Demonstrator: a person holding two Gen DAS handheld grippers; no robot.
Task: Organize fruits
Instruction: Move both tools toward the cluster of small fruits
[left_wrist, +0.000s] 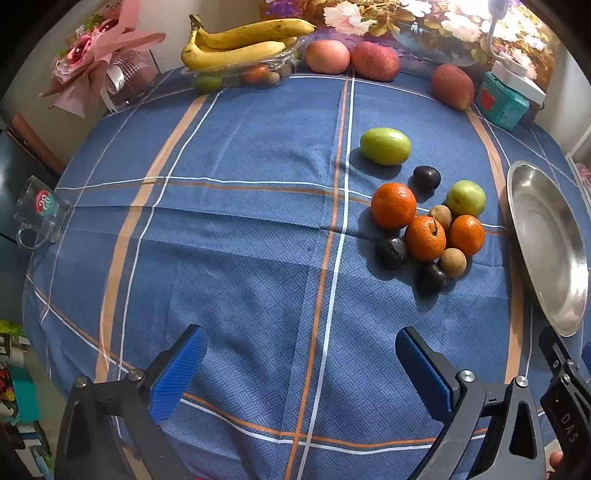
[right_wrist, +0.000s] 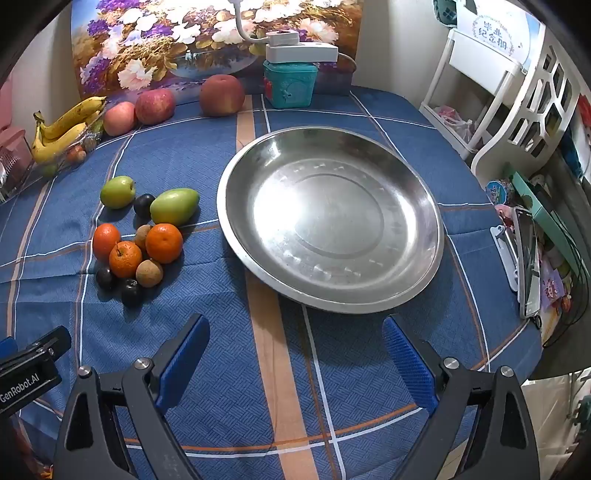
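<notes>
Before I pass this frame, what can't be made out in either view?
- Clear tray under the bananas, left wrist view: its small fruits are blurred behind plastic, kinds unclear.
- Metal plate, left wrist view: far side cut off by the picture's edge.
- Shelf, right wrist view: contents too small and distorted.
- Neither view shows the person's hands.

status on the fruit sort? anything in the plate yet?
Done: nothing. The steel plate holds no fruit.
In hand: nothing. The left gripper and right gripper are both open over bare tablecloth.
Left: the whole pile beside the plate: three oranges, two green fruits, dark plums and small brown fruits. How they should be sorted can't be told from these views.
</notes>
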